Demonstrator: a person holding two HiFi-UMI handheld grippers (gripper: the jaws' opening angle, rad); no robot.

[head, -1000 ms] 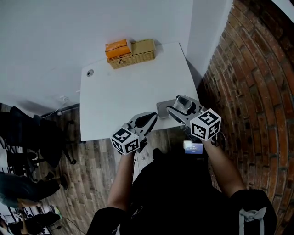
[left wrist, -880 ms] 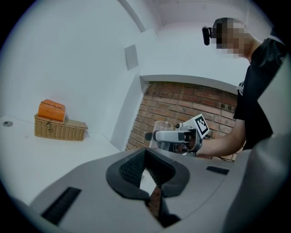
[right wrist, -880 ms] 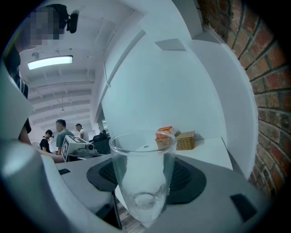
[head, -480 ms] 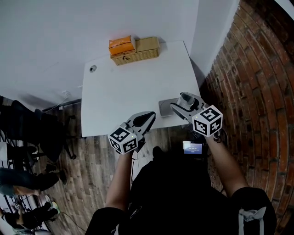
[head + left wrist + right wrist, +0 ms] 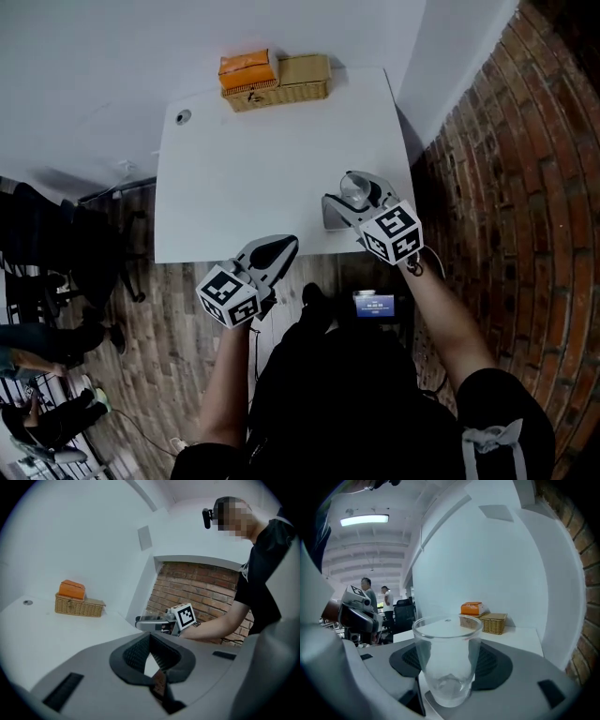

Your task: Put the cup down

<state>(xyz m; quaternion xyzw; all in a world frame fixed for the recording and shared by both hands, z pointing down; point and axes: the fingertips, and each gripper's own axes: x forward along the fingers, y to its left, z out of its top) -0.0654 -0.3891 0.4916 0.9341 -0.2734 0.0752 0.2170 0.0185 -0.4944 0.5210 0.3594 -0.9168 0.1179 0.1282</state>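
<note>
A white table (image 5: 253, 178) carried a wicker basket (image 5: 292, 82) at its far edge with an orange box (image 5: 247, 69) atop its left end, a small round grommet (image 5: 183, 117) nearby, a brick wall (image 5: 525, 187) rightward, wood-plank floor (image 5: 178, 319) below.

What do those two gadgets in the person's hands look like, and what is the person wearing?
The left gripper and right gripper are light grey plastic tools, each with two tapering jaws lined with black ribbed pads. Each carries a white cube printed with black square markers near the hand. The person wears a black short-sleeved shirt, with the forearms uncovered.
</note>
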